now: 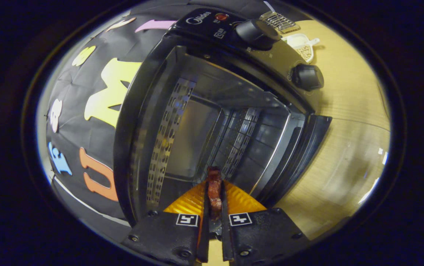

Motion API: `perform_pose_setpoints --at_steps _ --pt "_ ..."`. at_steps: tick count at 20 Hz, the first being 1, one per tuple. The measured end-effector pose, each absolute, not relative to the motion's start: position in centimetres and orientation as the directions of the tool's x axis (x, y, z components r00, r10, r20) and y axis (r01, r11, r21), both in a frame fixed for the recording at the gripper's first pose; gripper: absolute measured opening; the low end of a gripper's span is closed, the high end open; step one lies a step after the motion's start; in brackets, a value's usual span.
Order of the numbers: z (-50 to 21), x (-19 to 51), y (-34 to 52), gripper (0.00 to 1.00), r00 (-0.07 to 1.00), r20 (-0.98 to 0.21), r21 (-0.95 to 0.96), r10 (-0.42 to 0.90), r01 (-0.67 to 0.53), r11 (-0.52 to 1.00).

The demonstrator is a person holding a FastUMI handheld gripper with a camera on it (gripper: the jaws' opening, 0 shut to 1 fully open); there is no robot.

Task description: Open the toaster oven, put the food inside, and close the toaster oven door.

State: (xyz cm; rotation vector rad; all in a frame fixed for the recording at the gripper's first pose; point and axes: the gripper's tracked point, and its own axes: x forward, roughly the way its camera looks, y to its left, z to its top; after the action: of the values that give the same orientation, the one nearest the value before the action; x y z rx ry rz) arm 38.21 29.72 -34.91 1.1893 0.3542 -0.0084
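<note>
The gripper (214,192) pinches a reddish strip of food (214,190) before the open toaster oven (212,122). A white dish (300,42) of pale bits sits beyond it on the table (345,111).

gripper (214,192) with ribbed fingers (189,201), square tag markings, screws on blocky mounts

One toaster oven (212,111) ahead of fingers, two knobs (258,33). One food piece (214,192) pinched between two fingers (193,201). One gripper (214,184). One white dish (302,44) beyond oven.
</note>
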Motion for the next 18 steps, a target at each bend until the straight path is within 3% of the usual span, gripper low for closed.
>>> perform_pose_setpoints --at_steps 4,8,11,14,18 --pt "-35.1 38.5 29.4 0.22 0.944 -0.294 0.832 0.152 0.175 0.526" --pt "-35.4 38.5 28.7 0.38 0.937 -0.327 0.691 0.121 0.15 0.707" --pt "-35.5 37.9 28.6 0.58 0.937 -0.338 0.54 0.086 0.118 0.833" --pt "-35.7 37.1 28.4 0.98 0.93 -0.364 0.382 0.055 0.095 0.919" --pt "-34.6 35.8 28.5 0.99 0.929 -0.364 0.327 0.072 0.055 0.943"
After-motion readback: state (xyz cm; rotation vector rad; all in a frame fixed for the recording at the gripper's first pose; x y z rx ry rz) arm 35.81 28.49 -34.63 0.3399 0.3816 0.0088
